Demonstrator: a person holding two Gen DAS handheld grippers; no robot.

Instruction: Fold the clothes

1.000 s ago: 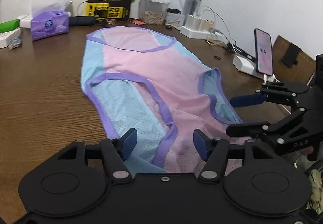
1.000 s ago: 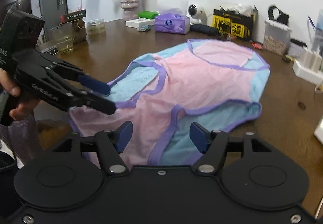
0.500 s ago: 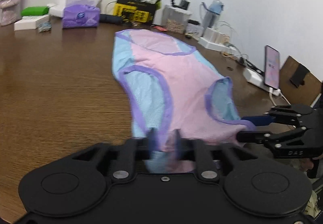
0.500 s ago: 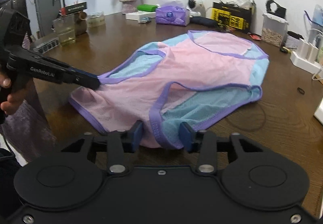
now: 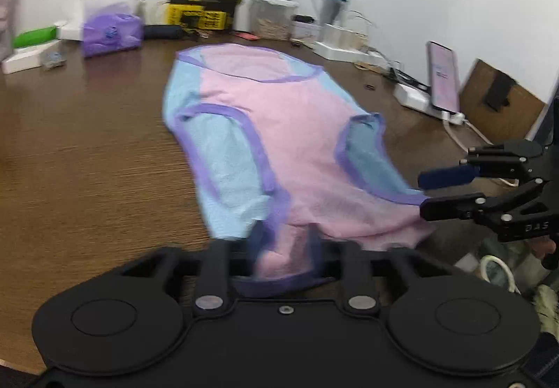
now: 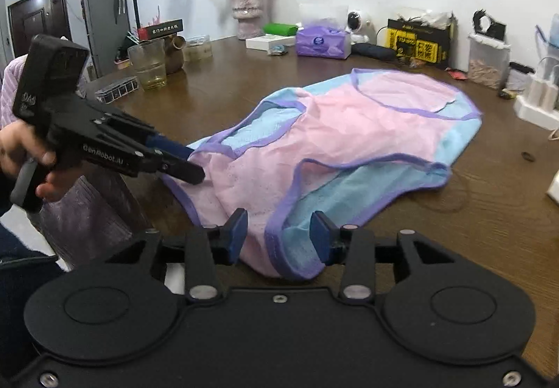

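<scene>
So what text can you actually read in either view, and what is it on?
"GenRobot.AI": side of the left gripper.
"DAS": body of the right gripper, partly cut off.
Yellow-and-black box: print too small to read.
Dark sign: characters illegible.
Purple tissue pack: logo unreadable.

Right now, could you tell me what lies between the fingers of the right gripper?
The purple-trimmed near corner of the garment lies between the fingers of the right gripper; the right wrist view shows it.

Both tools are matte black with blue finger pads (image 6: 237, 231) and silver screws; the left tool (image 6: 195, 166) reads "GenRobot.AI", gripped by bare-skinned fingers.
</scene>
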